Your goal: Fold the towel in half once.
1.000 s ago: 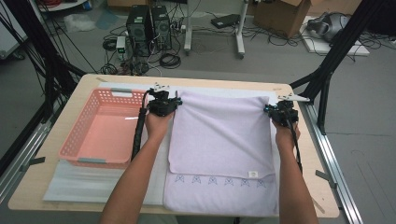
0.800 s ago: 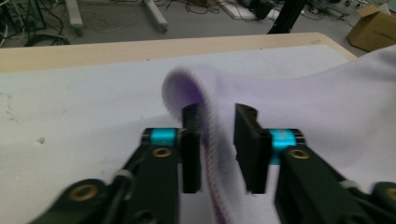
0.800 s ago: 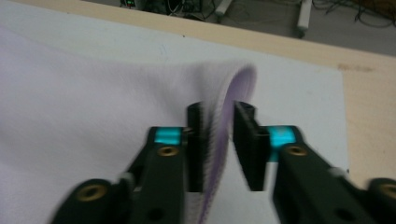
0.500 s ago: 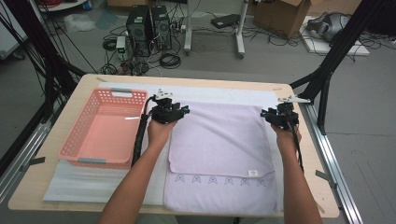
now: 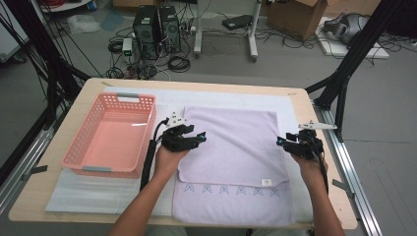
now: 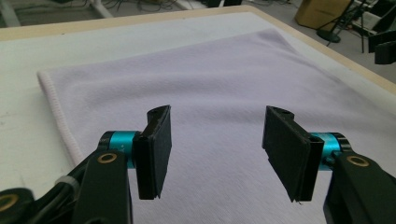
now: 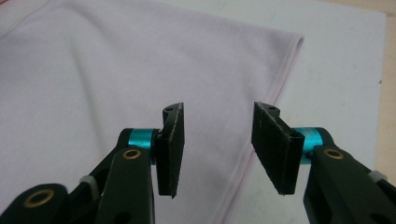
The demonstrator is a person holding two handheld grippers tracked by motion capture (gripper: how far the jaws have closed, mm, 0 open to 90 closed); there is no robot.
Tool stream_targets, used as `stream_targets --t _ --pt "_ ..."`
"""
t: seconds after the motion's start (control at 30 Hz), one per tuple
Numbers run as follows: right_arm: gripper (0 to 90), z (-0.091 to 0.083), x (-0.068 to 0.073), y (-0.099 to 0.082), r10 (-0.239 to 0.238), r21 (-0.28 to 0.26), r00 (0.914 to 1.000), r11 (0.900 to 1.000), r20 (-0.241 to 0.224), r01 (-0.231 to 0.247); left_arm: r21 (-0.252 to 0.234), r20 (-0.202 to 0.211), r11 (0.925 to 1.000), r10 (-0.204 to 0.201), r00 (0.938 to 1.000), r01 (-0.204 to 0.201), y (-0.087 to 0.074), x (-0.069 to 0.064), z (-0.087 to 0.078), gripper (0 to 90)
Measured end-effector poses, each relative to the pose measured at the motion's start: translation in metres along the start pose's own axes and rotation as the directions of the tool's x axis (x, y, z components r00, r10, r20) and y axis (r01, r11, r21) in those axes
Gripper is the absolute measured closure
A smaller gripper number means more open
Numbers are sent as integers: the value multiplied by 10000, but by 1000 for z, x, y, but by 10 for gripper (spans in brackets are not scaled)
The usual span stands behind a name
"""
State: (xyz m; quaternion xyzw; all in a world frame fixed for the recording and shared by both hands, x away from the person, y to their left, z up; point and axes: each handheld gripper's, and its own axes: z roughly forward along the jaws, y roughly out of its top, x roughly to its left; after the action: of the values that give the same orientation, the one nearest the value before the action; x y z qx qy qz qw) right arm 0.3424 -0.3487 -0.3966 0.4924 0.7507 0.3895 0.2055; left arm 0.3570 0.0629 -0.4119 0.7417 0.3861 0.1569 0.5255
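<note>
Towel (image 5: 231, 147) lies flat on the white mat (image 5: 98, 189), middle-right of the desk (image 5: 54, 196). It's folded: top layer's near edge sits short of the bottom layer's near edge, leaving a strip with a row of blue embroidered motifs (image 5: 230, 189) exposed. Small tag (image 5: 266, 182) near the top layer's near-right corner; writing too small to read.

Left tool (image 5: 199, 139) sits over the towel's left edge, right tool (image 5: 281, 142) at the right edge. Both have just been opening; jaws stand apart with nothing between them, no cloth pinched. In the left gripper view the left tool (image 6: 217, 140) hovers over flat towel (image 6: 224, 84), with the folded side edge running past its left jaw. In the right gripper view the right tool (image 7: 217, 140) straddles the towel's hem (image 7: 275, 93), with bare mat beyond.

Pink basket (image 5: 74, 157) is just left of the left hand (image 5: 167, 157), close to the towel's left edge. Open mat along the far side and a narrow strip on the right before the desk edge.
</note>
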Motion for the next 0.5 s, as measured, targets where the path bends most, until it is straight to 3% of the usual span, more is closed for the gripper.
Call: stream_targets --t 0.17,0.5 --pt "519 -12 11 -25 85 187 9998 9998 -165 -82 189 246 9997 177 9995 -181 -12 -8 -11 427" --pt "544 -37 32 -66 189 409 9998 9990 -100 -184 131 575 9999 -53 9983 46 -38 -11 -38 375"
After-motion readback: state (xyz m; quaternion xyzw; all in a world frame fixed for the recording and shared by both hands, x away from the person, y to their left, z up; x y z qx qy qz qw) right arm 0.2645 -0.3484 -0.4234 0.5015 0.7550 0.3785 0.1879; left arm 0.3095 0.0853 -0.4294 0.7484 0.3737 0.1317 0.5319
